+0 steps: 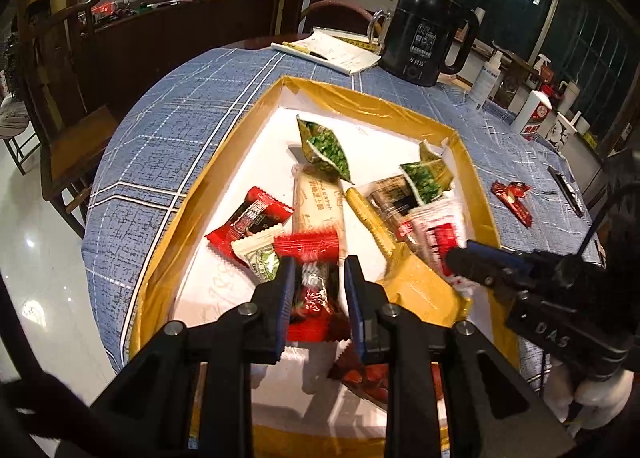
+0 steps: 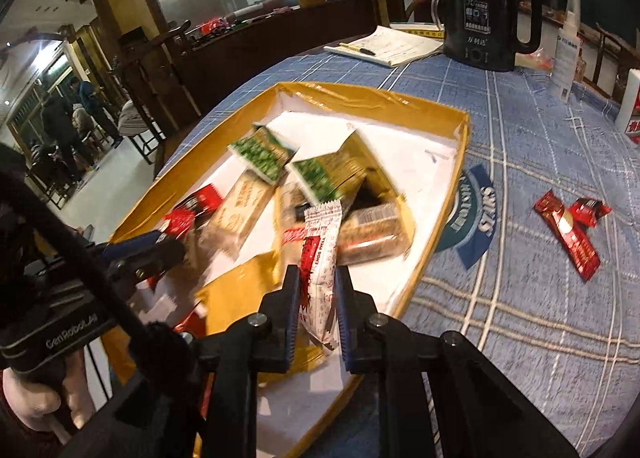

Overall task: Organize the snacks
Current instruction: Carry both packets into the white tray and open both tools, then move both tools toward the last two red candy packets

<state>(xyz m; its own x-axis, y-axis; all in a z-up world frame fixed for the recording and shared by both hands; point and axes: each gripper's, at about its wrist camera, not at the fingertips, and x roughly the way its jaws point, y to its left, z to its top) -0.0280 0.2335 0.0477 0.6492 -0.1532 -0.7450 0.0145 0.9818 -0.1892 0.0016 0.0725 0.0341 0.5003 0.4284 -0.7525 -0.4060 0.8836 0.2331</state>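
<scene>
Two grippers over gold-rimmed box [image 1: 472, 162] on blue checked tablecloth [image 1: 168, 130]. Left gripper [image 1: 320, 298] clamped on red snack packet [image 1: 312, 290]; right gripper [image 2: 318, 298] clamped on white-red packet [image 2: 320, 258]. Green pea packets [image 1: 328, 146] and other snacks crowd box floor. Two red packets [image 2: 572, 226] lie outside on cloth. Black kettle [image 1: 428, 34], notepad [image 1: 332, 50] beyond.

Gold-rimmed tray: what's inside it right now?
The gold-rimmed tray holds two green pea packets, a beige bar and red-wrapped snacks. Whatever lies beneath the pile is covered.
</scene>
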